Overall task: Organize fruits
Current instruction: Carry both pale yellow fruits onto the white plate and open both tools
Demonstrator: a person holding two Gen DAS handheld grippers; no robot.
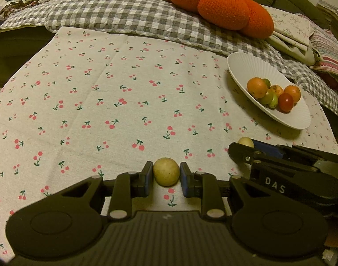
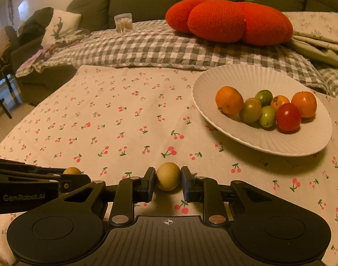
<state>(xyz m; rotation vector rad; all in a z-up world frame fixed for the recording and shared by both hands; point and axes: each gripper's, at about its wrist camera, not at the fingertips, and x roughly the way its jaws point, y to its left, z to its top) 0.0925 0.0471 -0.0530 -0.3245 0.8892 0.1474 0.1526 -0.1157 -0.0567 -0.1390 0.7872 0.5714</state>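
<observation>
Pickup step, judging by both views. Left wrist view: left gripper (image 1: 166, 177) brackets a pale yellow fruit (image 1: 166, 171) at lower centre; left pad looks in contact, a sliver of gap shows on the right, so grasp not confirmed. Right gripper (image 1: 246, 147) sits at lower right with a second pale fruit (image 1: 246, 142) in its tips. White ribbed plate (image 1: 297, 119) with mixed fruit sits at right, near the cherry tablecloth (image 1: 102, 88) edge.

Right wrist view: right gripper (image 2: 168, 178) pinches its own pale fruit (image 2: 168, 176), pads touching both sides. Plate (image 2: 268, 146) is upper right, open cloth between. Next likely: lift, carry to the plate, clear the rim. Left gripper (image 2: 73, 175) is close at lower left, so mind a clash.
</observation>
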